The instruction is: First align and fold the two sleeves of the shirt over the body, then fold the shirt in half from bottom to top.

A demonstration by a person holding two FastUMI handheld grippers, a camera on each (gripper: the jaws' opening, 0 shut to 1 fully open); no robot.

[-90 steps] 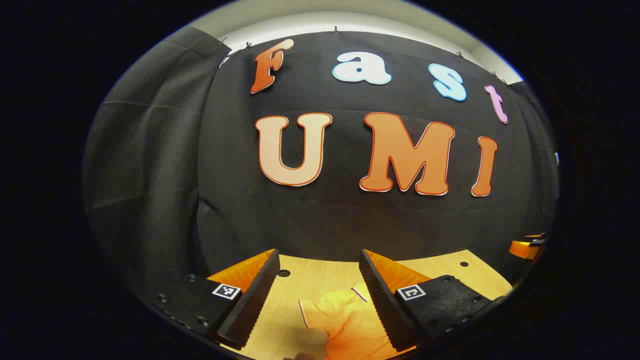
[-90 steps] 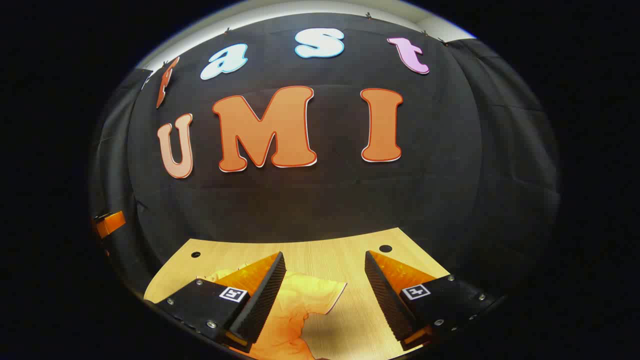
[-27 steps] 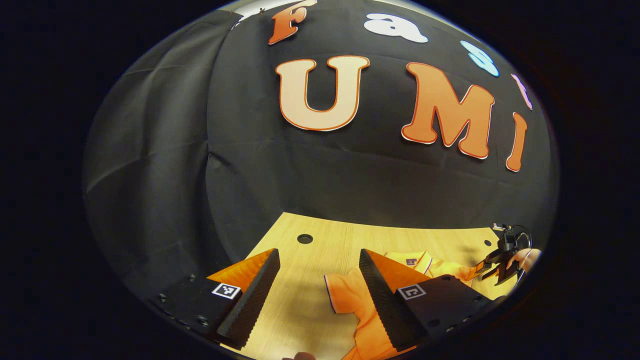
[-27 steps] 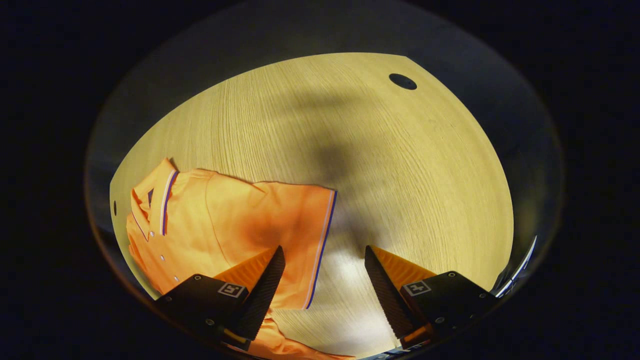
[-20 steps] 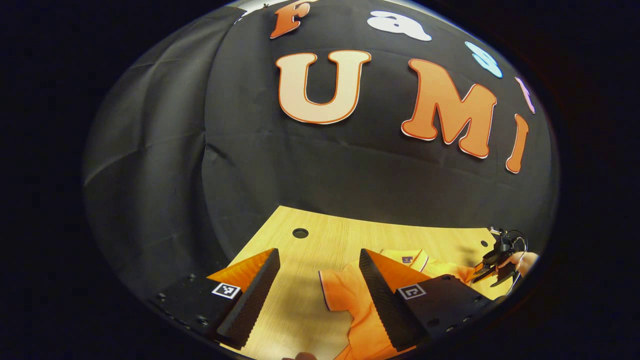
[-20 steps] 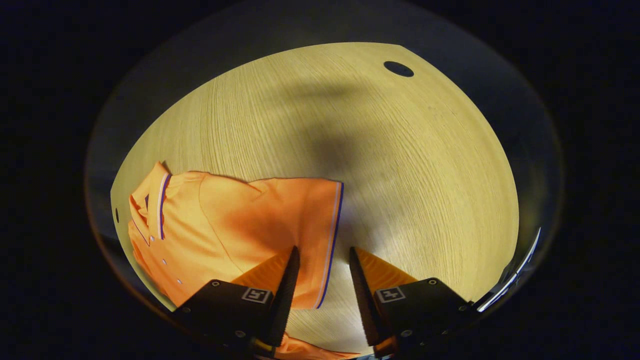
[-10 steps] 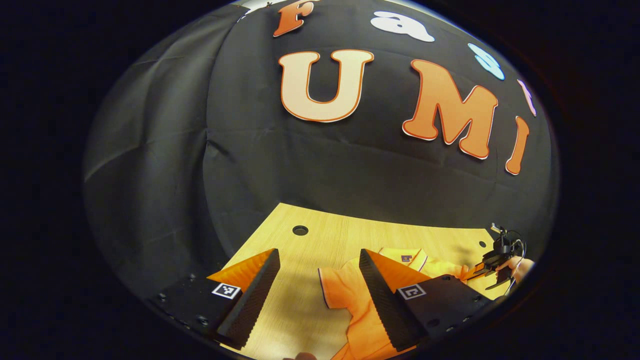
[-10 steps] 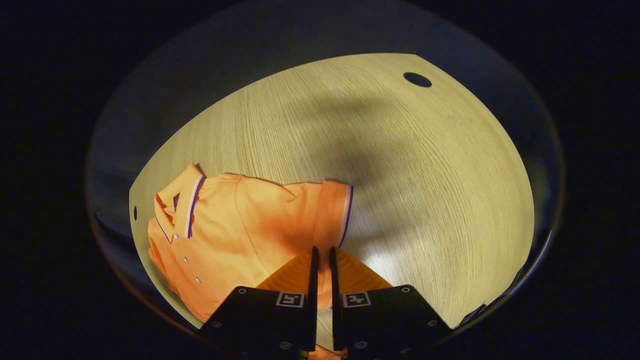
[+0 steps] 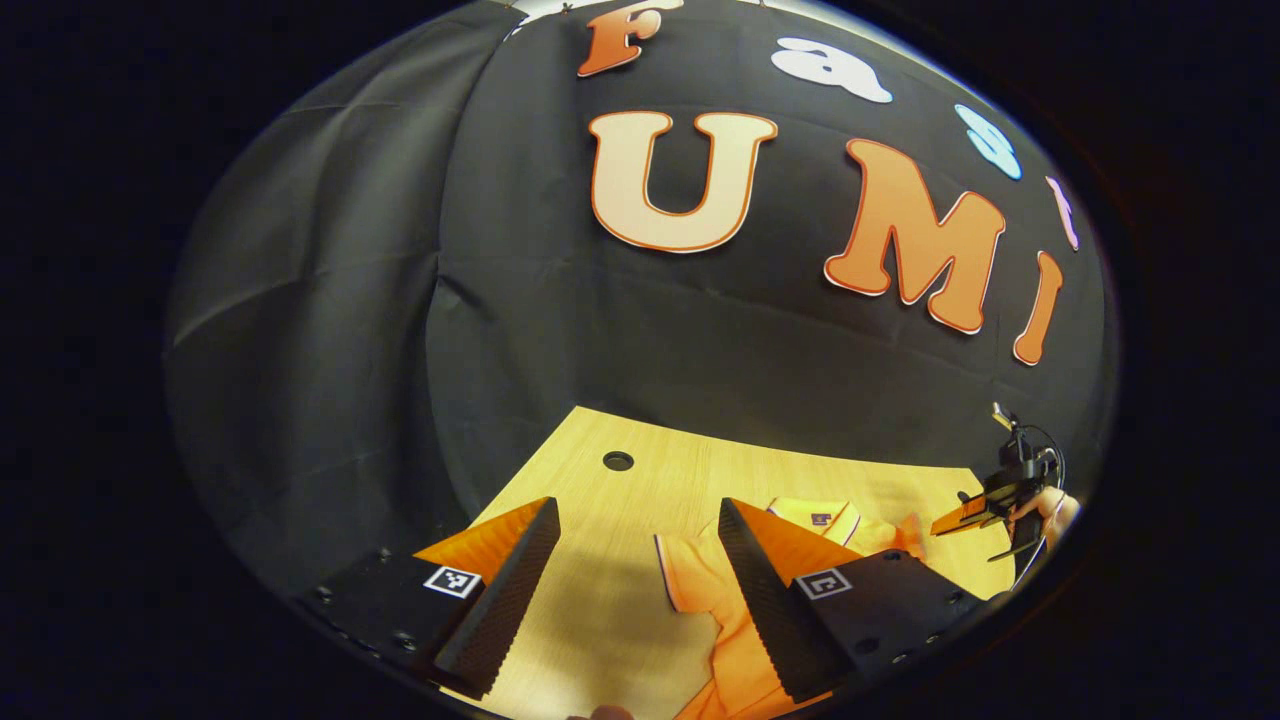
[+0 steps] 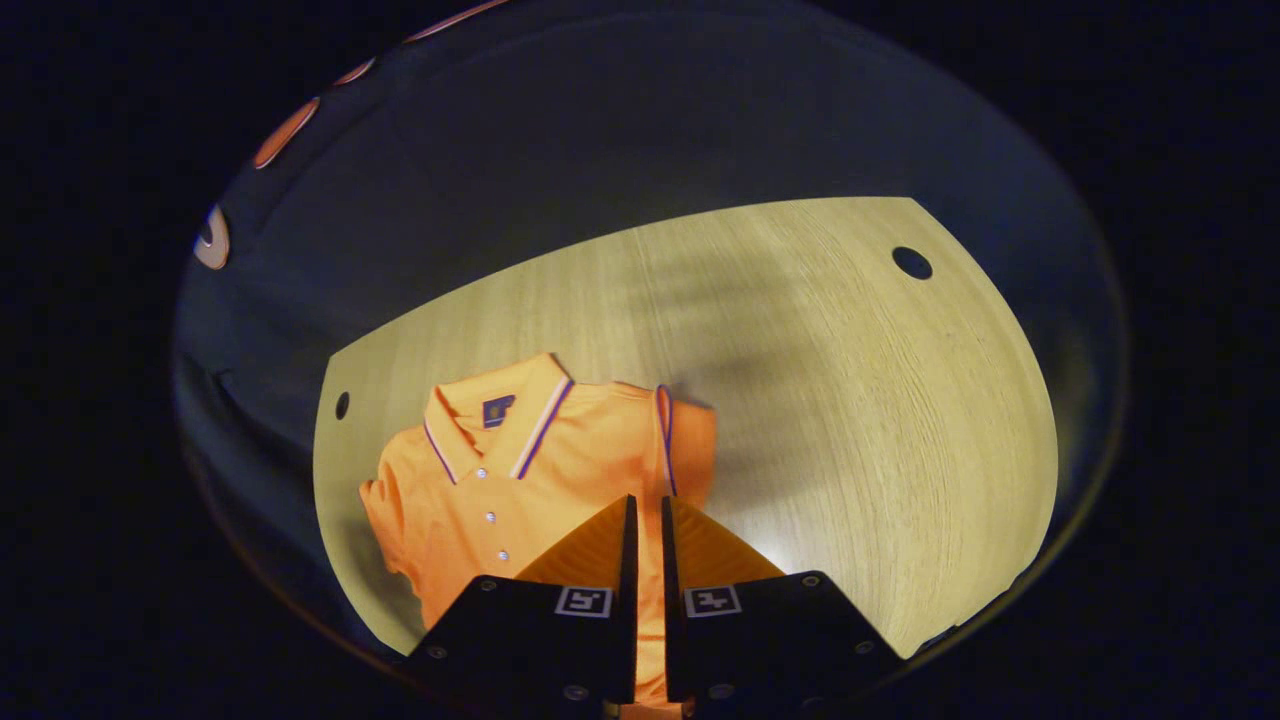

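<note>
An orange polo shirt point(image 10: 480, 490) lies face up on the wooden table point(image 10: 800, 380), collar point(image 10: 500, 415) toward the wall. My right gripper point(image 10: 645, 502) is shut on the shirt's sleeve point(image 10: 690, 440), which is raised and turned in toward the body. In the left gripper view that gripper point(image 9: 975, 515) and the hand point(image 9: 1045, 510) holding it are at the far right, above the shirt point(image 9: 740, 640). My left gripper point(image 9: 638, 510) is open just above the table. The other sleeve point(image 9: 690, 585) lies flat by its right finger point(image 9: 770, 590), untouched.
The table has small round holes near its corners point(image 10: 912, 262) point(image 10: 342, 405) point(image 9: 617, 460). The black cloth wall stands close behind the table's far edge. Bare wood spreads to the right of the shirt in the right gripper view.
My right gripper closed on the sleeve's cuff, then lifted it and swung it in toward the collar. The left gripper stayed open and barely shifted.
</note>
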